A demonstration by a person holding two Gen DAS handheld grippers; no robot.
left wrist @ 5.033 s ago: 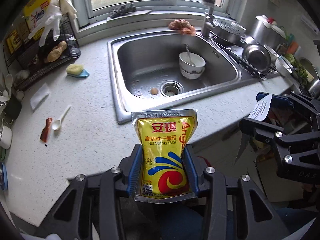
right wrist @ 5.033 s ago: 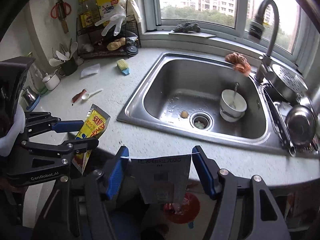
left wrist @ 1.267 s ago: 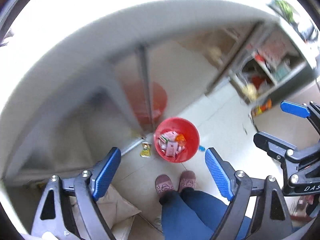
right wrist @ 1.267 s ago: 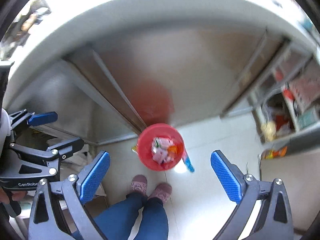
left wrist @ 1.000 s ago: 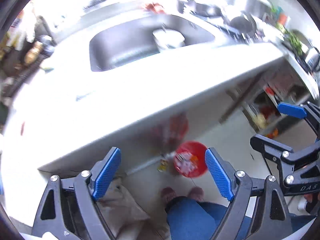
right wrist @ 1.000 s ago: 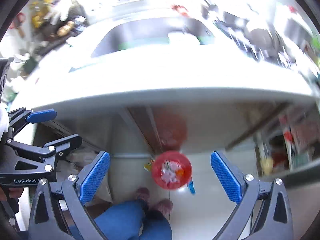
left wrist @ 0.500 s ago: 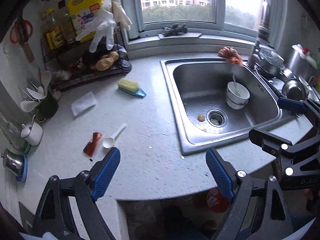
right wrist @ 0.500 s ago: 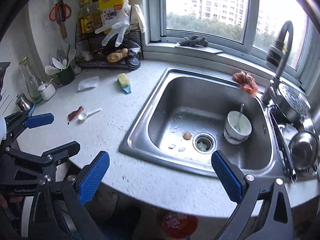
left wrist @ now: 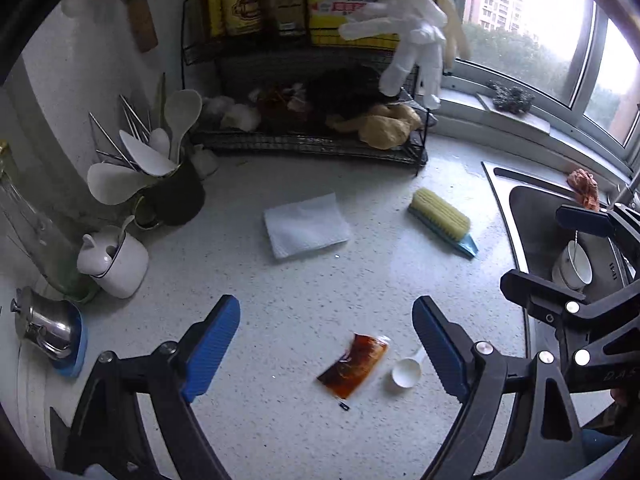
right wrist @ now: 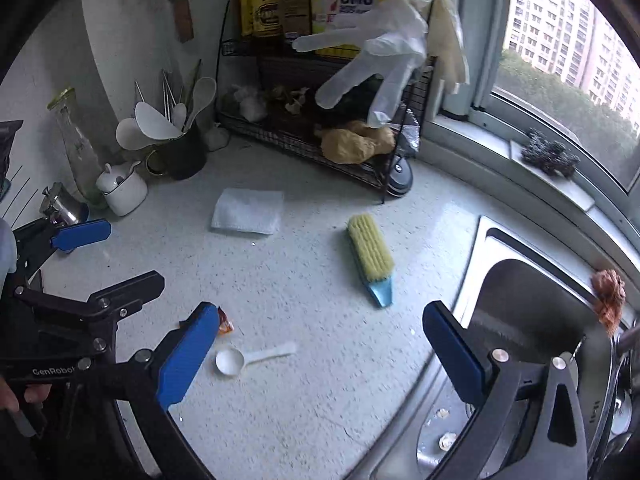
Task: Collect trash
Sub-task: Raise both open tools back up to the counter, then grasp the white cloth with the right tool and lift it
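Observation:
A red-brown sauce packet (left wrist: 354,365) lies on the speckled counter, with a white plastic spoon (left wrist: 407,369) beside it. My left gripper (left wrist: 326,346) is open and empty, hovering just above the packet, which sits between its blue pads. A folded white tissue (left wrist: 306,230) lies farther back. In the right wrist view my right gripper (right wrist: 320,354) is open and empty above the spoon (right wrist: 250,358); the packet (right wrist: 224,324) peeks out behind its left pad. The tissue (right wrist: 248,211) also shows there.
A yellow scrub brush (left wrist: 442,216) lies right of the tissue. A wire rack (left wrist: 312,136) with bottles and hanging gloves stands at the back. A utensil cup (left wrist: 172,196), white jar (left wrist: 114,260) and small metal pot (left wrist: 46,328) stand at left. The sink (right wrist: 532,320) is at right.
Both grippers let go of their packets over the red floor bin, then swung back up over the counter. In the last half second both moved left and closer to the sauce packet and spoon.

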